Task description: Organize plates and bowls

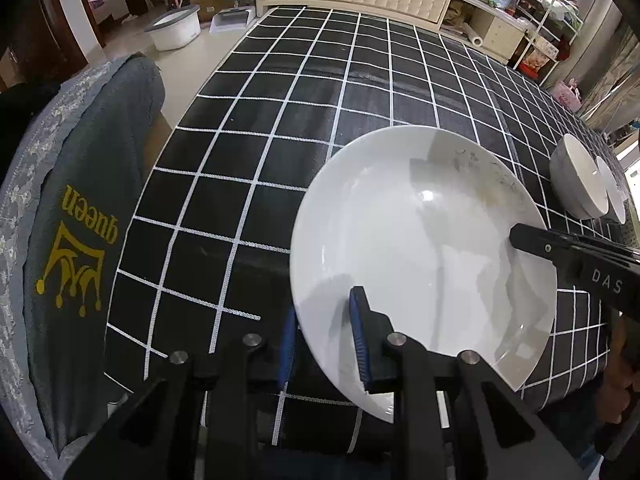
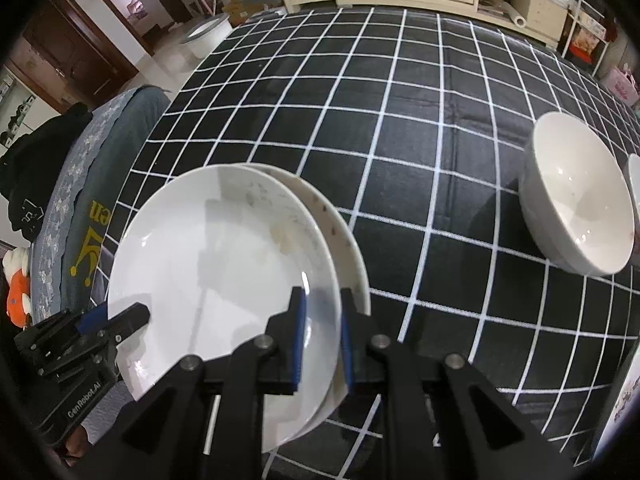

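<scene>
Two grippers clamp one white plate [image 2: 216, 264] above the checked tablecloth [image 2: 400, 160]: left gripper [image 1: 322, 344] on its nine-o'clock rim, right gripper [image 2: 322, 340] on its four-o'clock rim. A second plate [image 2: 344, 248] lies directly underneath, offset toward two o'clock. Bowls [image 2: 580, 196] stand well apart at three o'clock, nearer the right hand.

two white plates are stacked near the front of a black tablecloth [image 2: 420, 152] with a white grid. the upper plate [image 2: 224, 280] is glossy and faintly smudged; the lower plate [image 2: 340, 236], speckled brown, peeks out on its right. well to the right sits an upright white bowl [image 2: 580, 200], with another bowl [image 1: 612, 190] just beside it.
</scene>
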